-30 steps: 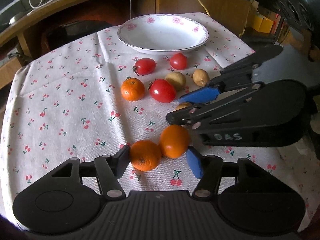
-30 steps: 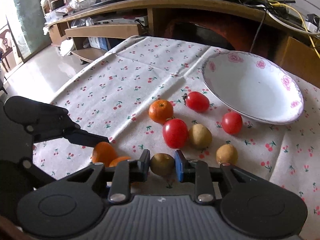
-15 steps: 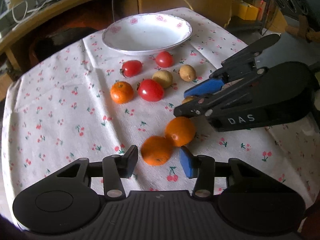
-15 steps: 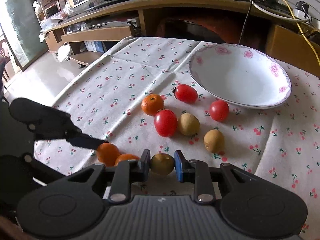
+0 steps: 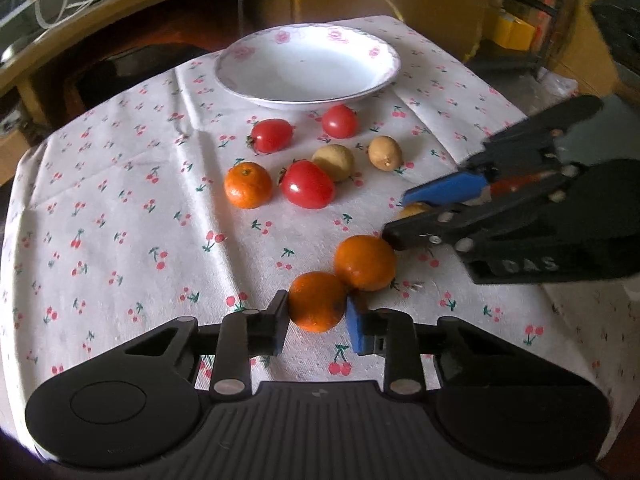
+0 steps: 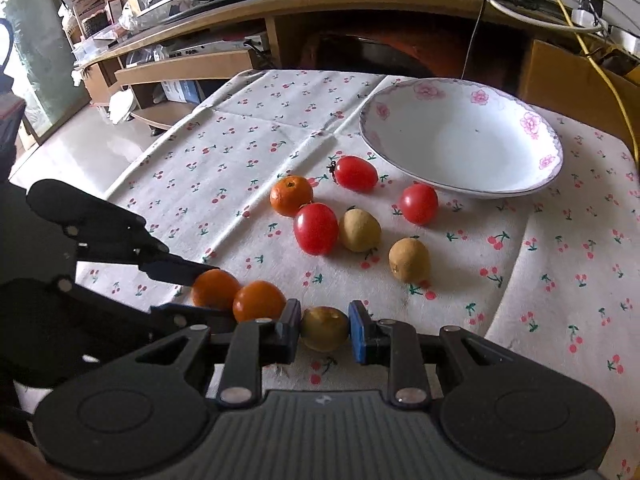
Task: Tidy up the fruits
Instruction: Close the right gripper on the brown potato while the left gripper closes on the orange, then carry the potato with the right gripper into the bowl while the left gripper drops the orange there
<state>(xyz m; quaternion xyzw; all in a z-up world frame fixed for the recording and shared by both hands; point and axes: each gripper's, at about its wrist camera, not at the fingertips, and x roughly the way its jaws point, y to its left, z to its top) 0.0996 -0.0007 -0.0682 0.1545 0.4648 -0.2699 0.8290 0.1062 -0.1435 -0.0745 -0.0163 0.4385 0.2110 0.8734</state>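
Note:
My left gripper (image 5: 316,316) is shut on an orange (image 5: 317,301) low over the cloth; a second orange (image 5: 365,257) touches it. My right gripper (image 6: 324,330) is shut on a brown kiwi (image 6: 324,328) and shows side-on in the left wrist view (image 5: 408,216). A third orange (image 5: 248,185), three red tomatoes (image 5: 307,184) (image 5: 271,135) (image 5: 339,121) and two more kiwis (image 5: 334,162) (image 5: 385,153) lie in front of the empty white flowered bowl (image 5: 308,65). In the right wrist view, the left gripper (image 6: 192,292) holds the orange (image 6: 214,288) beside the second orange (image 6: 258,300).
The table has a white cherry-print cloth (image 5: 120,216). A wooden desk with cables (image 6: 360,8) and cardboard boxes (image 5: 400,0) stand behind the table. Shelves and floor (image 6: 80,120) lie off the far left edge in the right wrist view.
My left gripper has closed from open around the near orange onto it. My right gripper stays shut on the kiwi; both views have drawn back slightly from the bowl.

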